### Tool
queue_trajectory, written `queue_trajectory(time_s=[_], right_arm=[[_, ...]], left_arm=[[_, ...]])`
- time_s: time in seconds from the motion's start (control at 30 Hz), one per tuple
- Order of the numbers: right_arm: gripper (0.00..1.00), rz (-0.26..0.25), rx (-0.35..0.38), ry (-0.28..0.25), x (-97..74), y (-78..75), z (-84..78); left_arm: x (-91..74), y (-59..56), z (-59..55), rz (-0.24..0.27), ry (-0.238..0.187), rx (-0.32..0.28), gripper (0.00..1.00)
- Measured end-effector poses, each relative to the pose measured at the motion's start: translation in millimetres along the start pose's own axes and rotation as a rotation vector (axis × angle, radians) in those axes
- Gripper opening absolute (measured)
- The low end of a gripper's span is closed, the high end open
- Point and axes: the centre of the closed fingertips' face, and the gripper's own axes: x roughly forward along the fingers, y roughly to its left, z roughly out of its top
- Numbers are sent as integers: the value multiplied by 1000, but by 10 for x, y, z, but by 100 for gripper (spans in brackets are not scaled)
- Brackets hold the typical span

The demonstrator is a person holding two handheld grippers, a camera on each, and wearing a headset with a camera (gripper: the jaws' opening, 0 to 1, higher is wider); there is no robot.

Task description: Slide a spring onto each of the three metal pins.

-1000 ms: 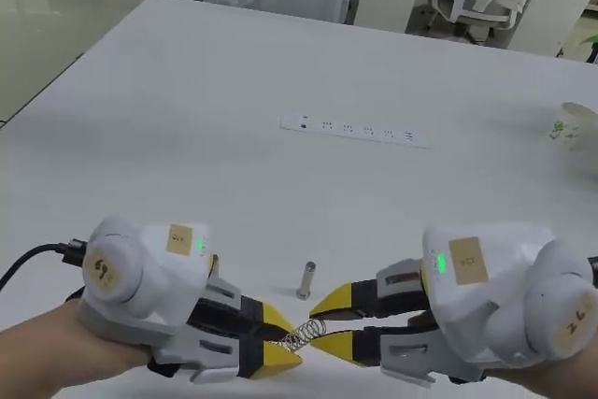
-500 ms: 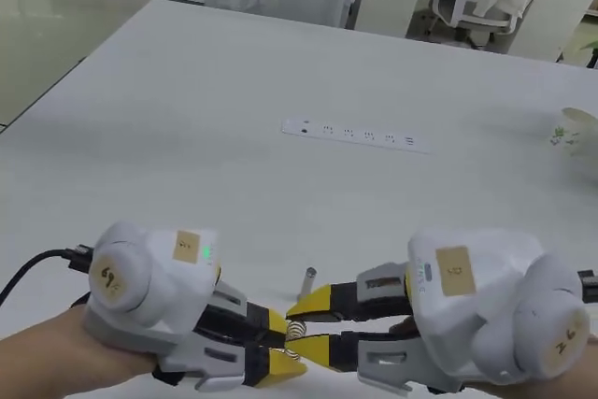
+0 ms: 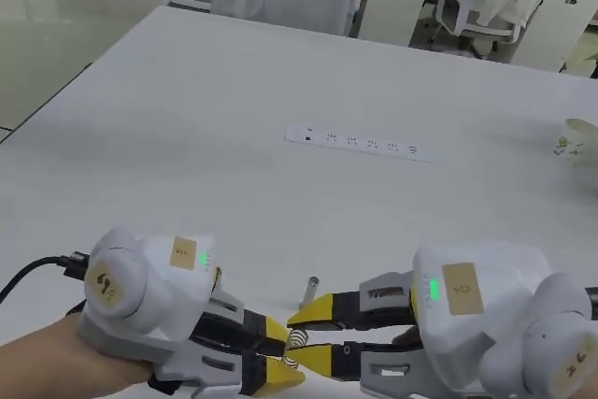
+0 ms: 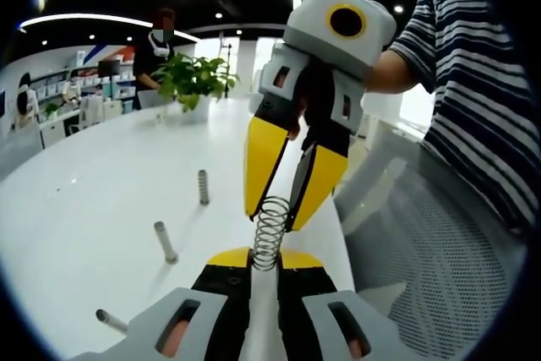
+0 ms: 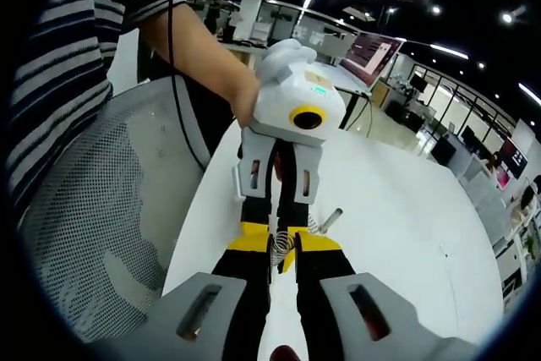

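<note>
At the worktop's [image 3: 234, 91] near edge, left tool [image 4: 264, 259] pinches the spring [image 4: 270, 227]; right tool [image 3: 304, 336] seems clamped on its other end, steadying it for the nearby pin [image 3: 312, 284].

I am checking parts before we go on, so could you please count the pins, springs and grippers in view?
Pins: 3
Springs: 1 for sure, between the grippers' jaws; the far pin looks ribbed, perhaps a second spring
Grippers: 2, the left gripper and the right gripper
Total: 6 for sure
</note>
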Motion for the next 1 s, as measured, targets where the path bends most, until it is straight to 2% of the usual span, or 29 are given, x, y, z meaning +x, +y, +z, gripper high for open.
queue_trajectory(time_s=[0.5,1.0], right_arm=[[7,-7,-6,-5,-22,-11,21],[7,-28,1,7,-33,-77,-17]], left_arm=[[15,-19,25,-2,-12,-26,6],[-47,28,60,18,-42,-50,12]])
